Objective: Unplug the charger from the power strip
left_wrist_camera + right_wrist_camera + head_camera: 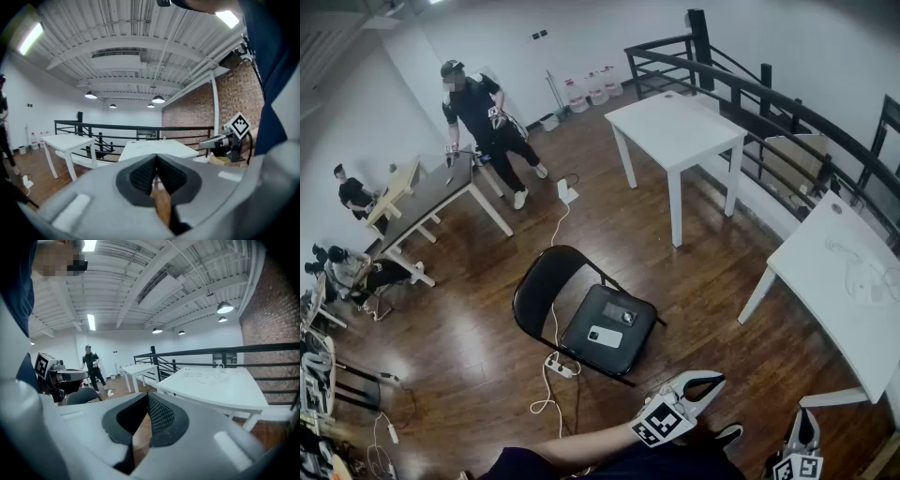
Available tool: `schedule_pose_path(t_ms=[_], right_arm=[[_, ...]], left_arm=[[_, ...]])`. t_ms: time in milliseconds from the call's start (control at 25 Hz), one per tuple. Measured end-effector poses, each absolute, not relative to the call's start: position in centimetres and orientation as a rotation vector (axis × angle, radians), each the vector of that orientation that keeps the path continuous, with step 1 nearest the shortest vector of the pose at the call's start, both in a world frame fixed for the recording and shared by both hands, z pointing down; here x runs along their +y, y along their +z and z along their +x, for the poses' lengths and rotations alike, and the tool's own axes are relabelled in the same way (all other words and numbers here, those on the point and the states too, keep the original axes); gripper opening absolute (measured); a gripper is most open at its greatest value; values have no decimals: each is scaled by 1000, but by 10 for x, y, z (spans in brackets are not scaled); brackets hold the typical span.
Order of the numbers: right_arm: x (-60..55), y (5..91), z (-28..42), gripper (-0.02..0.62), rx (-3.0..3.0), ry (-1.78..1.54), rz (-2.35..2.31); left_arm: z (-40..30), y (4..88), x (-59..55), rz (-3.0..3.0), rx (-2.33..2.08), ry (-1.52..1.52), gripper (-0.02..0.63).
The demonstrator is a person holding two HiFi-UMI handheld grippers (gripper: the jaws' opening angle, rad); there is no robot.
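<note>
wood floor (469, 328), black chair (534, 295); left gripper (156, 163), right gripper (147, 403) fingers clenched empty.

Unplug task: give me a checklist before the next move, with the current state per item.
1. Left hand-held gripper empty: ok, jaws together, nothing between them.
2. Right hand-held gripper empty: ok, also shut on nothing.
3. Jaws opened for a grasp: not ok, both are shut.
4. Power strip located: ok, on the floor beside the black chair, on a white cable.
5. Charger visible in the strip: cannot tell, too small in the head view.
6. Grippers at the strip: not ok, both are apart from it.
</note>
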State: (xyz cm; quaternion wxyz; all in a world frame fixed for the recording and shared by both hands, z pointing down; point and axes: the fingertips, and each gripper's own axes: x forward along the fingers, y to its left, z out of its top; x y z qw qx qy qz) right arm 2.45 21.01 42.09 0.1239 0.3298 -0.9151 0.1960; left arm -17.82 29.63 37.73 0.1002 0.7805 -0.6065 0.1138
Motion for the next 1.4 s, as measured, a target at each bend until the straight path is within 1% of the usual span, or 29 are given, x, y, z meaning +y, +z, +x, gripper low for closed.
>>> schedule_pose_path(t_ms=[160,320,560,680,800,920,1160,1280,1400], right_arm=[[180,418,40,11,-2725,538,862],[132,422,79,11,-2749,504,838],[86,418,140,11,-2714,528,951],[52,435,179,11,-2707,536,1033],[20,467,186,11,-2715,547,1090],[20,483,189,11,-2690,553,1165],[72,460,216,11,-2532,442,1461],[55,454,227,11,-2460,424,1547],[32,450,219,11,-2416,388,1586]], left_arm=[[-158,380,283,2212,-1900,330,6],[-124,384,246,2169,-1962,291,6],[-80,378,207,2206,-1949,302,6],[-52,392,177,2234,-1921,327,6],[-52,413,148,2258,-1931,340,6],[-60,428,133,2307,-1885,334,6],[-59,432,122,2527,-1643,206,6],[-50,429,86,2597,-1545,185,6],[-53,427,54,2623,-1475,155,5]])
